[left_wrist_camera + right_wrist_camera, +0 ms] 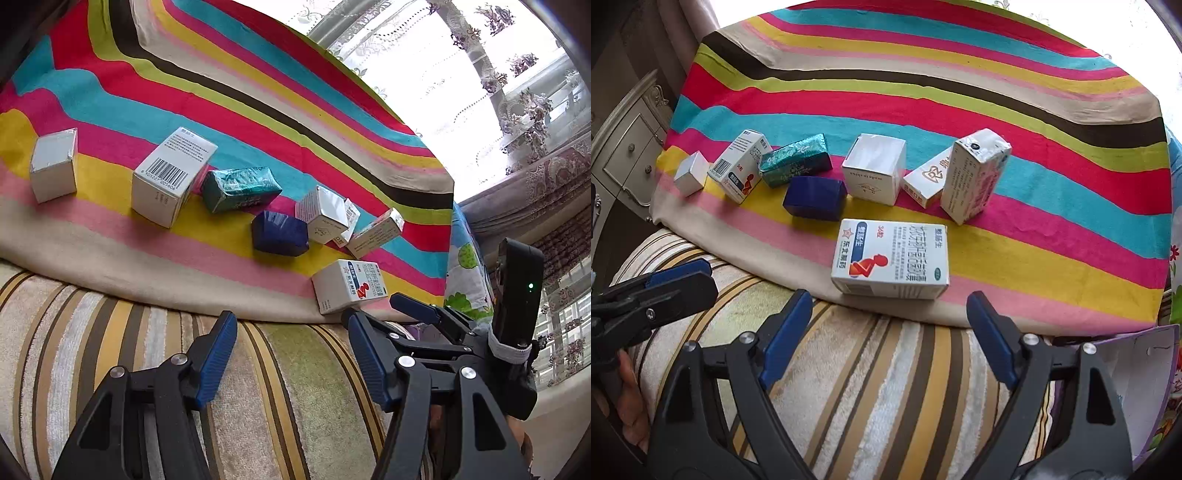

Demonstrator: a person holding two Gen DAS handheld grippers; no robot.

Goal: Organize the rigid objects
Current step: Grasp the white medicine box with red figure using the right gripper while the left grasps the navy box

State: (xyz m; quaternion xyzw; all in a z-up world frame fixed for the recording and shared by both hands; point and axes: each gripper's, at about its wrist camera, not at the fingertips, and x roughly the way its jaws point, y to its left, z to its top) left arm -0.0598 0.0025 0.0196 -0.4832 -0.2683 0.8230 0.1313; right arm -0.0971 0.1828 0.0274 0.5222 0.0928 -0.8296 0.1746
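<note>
Several small boxes lie scattered on a bright striped cloth (960, 92). Nearest is a flat white medicine box (891, 258), also in the left wrist view (349, 286). Behind it are a dark blue box (815, 198), a teal foil box (794, 159), a white cube box (874, 168), a tall white and pink box (975, 175), a barcode box (740, 170) and a small grey box (690, 178). My right gripper (888, 325) is open and empty, just in front of the flat medicine box. My left gripper (291, 343) is open and empty over the striped towel.
A brown-and-cream striped towel (879, 387) covers the near surface under both grippers. A cabinet with drawers (628, 147) stands at the left. A white and purple box (1145, 387) sits at the right edge. Curtains and a window (480, 74) are behind.
</note>
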